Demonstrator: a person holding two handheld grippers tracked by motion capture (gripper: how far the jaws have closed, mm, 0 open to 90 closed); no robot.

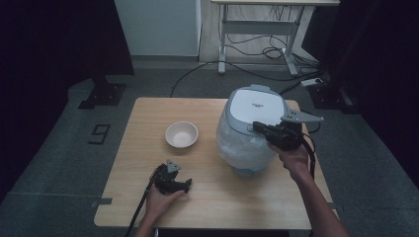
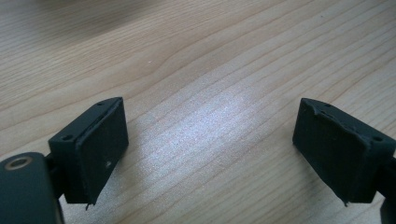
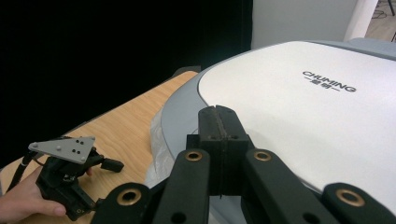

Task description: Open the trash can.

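The right tool, clenched on nothing, is pressing its tips on the rice cooker lid, apparently latching it, while the released left tool is idling on the surface.

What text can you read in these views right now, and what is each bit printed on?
"CHUMING" is on the white lid of the rice cooker, seen in the right gripper view.
The small line under that brand is too blurred to read.
"9" is marked on the grey floor left of the table, seen in the high view.
The lid print in the high view is too small to read.
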